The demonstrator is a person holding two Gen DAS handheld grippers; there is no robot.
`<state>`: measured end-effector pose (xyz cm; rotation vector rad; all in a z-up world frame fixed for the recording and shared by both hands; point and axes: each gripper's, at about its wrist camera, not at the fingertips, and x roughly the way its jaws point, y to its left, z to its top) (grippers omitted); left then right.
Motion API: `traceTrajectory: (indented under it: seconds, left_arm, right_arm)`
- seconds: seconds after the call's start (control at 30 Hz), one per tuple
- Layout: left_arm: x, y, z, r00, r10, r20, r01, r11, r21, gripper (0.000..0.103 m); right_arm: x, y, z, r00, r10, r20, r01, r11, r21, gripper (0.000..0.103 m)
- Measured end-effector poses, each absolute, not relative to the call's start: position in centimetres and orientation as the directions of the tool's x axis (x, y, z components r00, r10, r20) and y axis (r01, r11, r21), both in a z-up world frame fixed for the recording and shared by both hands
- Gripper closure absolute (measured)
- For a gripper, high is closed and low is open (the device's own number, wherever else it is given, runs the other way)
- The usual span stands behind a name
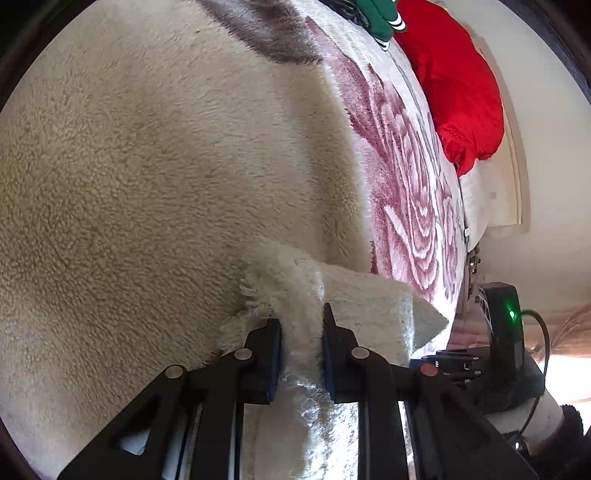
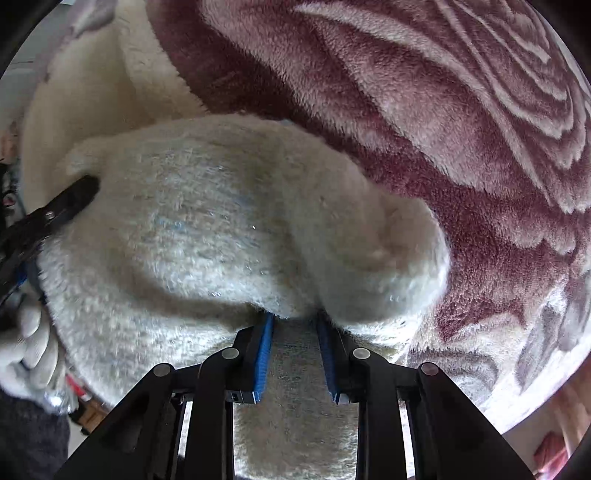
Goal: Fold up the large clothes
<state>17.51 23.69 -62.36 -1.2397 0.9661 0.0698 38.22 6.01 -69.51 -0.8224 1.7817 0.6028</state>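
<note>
L gripper (image 1: pixel 302 325) jaws clamp fleece garment (image 1: pixel 147 166) edge | R gripper (image 2: pixel 295 328) jaws clamp same | rose blanket (image 2: pixel 406 92) under

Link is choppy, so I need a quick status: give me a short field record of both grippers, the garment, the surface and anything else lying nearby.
left gripper: shut on the cream fleece garment, pinching a fold at its edge
right gripper: shut on the same garment, another fold
garment: bulk spread out, gripped corner lifted and curled
surface: rose-patterned blanket beneath it
nearby: red cloth and green cloth at the far end
person: gloved hand holding the left gripper
</note>
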Motion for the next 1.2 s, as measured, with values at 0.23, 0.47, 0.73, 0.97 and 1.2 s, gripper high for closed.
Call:
traceTrajectory:
  seconds: [0.23, 0.47, 0.73, 0.97, 1.2]
  left_arm:
    - [13.6, 24.3, -57.6, 0.608, -0.394, -0.689, -0.568, 0.390, -0.725, 0.037]
    - [8.4, 21.6, -55.1, 0.592, -0.296, -0.750, -0.618, 0.430, -0.658, 0.037]
    - [9.6, 18.5, -56.6, 0.541, -0.304, -0.784, -0.623, 0.481, -0.617, 0.037]
    - [11.1, 17.0, -58.8, 0.481, -0.303, -0.823, -0.646, 0.512, -0.566, 0.037]
    - [10.3, 17.1, -59.7, 0.522, -0.346, -0.779, -0.590, 0.514, -0.623, 0.035]
  right_arm:
    - [38.0, 6.0, -59.1, -0.209, -0.149, -0.966, -0.803, 0.590, 0.083, 0.054]
    - [39.0, 2.3, -55.0, -0.251, 0.020, -0.968, -0.687, 0.700, 0.192, 0.045]
    - [34.3, 6.0, -66.5, -0.275, -0.077, -0.958, -0.737, 0.657, 0.159, 0.048]
    - [34.0, 7.7, -67.3, -0.237, -0.137, -0.962, -0.719, 0.690, 0.078, 0.041]
    - [39.7, -2.1, -57.0, -0.333, 0.223, -0.916, -0.578, 0.720, 0.385, 0.001]
